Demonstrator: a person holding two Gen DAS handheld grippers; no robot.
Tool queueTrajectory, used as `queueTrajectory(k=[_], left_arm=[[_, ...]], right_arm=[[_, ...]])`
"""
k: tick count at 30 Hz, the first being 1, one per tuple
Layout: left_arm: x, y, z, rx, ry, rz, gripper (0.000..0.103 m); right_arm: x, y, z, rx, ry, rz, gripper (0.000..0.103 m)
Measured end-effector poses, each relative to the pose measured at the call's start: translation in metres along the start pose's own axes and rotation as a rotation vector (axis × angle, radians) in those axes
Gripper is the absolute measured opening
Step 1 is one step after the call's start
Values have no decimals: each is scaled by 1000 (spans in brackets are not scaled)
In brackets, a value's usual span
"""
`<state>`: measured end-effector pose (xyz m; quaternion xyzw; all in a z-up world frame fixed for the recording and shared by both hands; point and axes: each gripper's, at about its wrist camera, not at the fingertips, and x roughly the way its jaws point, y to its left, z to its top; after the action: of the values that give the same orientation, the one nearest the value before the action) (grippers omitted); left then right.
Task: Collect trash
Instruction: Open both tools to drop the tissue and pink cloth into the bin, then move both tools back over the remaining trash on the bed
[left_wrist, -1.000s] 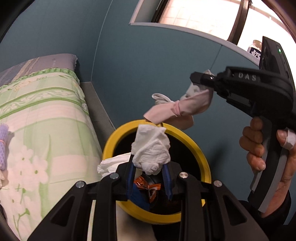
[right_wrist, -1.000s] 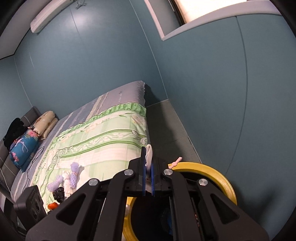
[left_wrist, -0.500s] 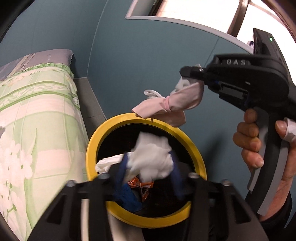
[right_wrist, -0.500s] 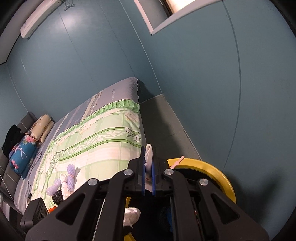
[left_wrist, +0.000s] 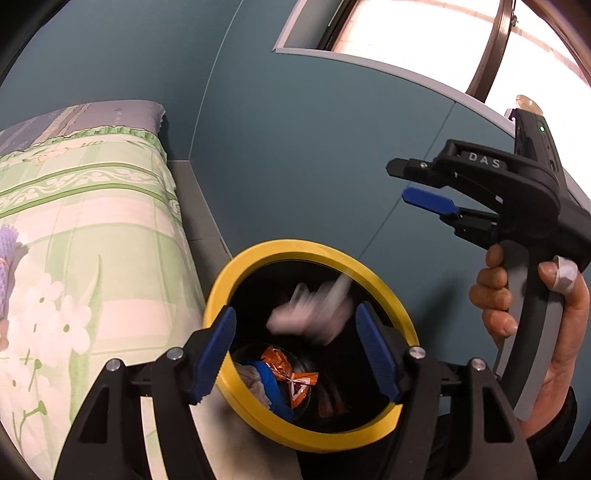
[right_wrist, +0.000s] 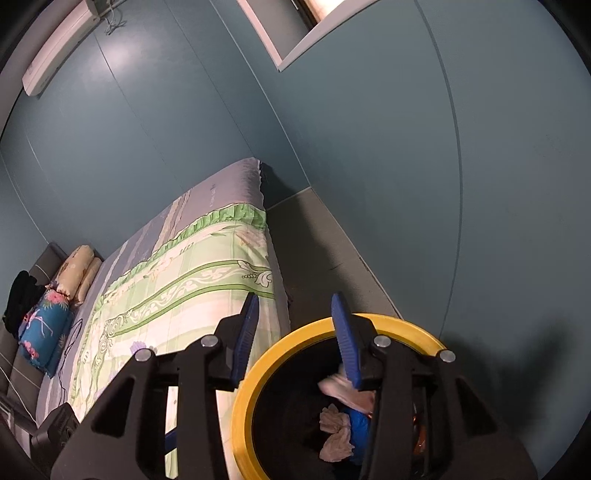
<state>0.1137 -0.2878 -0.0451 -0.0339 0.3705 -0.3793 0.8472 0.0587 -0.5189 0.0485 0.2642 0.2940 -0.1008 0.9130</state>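
The black bin with a yellow rim stands beside the bed. My left gripper hovers over its mouth, jaws opening, pads touching nothing. A blurred white and pink bundle is falling into the bin between and beyond its fingers. An orange wrapper and blue scrap lie at the bottom. To the right, a hand holds my right gripper, jaws opening and empty. In the right wrist view my right gripper sits over the bin rim, with crumpled tissue and a pale cloth inside.
A bed with a green floral cover runs along the left, with pillows at its far end and a purple item on it. A narrow grey floor strip separates bed and teal wall. A window is above.
My left jaws have opened and the white tissue wad has dropped from them into the bin. My right jaws have opened too, and the pink and white cloth has fallen away from them.
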Motion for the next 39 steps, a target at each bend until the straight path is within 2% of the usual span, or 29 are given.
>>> queueTrajectory(k=[8, 13, 15, 19, 26, 30, 32, 36, 39], left_arm=[[-22, 10, 7, -18, -39, 20, 64], [-47, 25, 15, -26, -87, 52, 65], [-59, 32, 17, -25, -107, 74, 70], [-89, 55, 23, -33, -140, 127, 72], [-135, 99, 22, -61, -195, 240, 79], [-162, 124, 17, -75, -217, 307, 86], [-176, 138, 12, -90, -223, 336, 86], [-207, 163, 1, -131, -252, 396, 92], [-229, 182, -9, -157, -268, 428, 92]], right_arm=[[-4, -1, -2, 2, -20, -15, 39], [-14, 9, -3, -32, -93, -24, 40], [-19, 18, -4, -54, -122, -10, 45], [-25, 43, -11, -124, -175, 21, 50], [-22, 84, -23, -226, -192, 74, 59], [-16, 111, -32, -277, -181, 123, 64], [-10, 129, -36, -317, -172, 146, 65], [-4, 169, -57, -387, -153, 194, 71], [5, 200, -74, -435, -123, 233, 73]])
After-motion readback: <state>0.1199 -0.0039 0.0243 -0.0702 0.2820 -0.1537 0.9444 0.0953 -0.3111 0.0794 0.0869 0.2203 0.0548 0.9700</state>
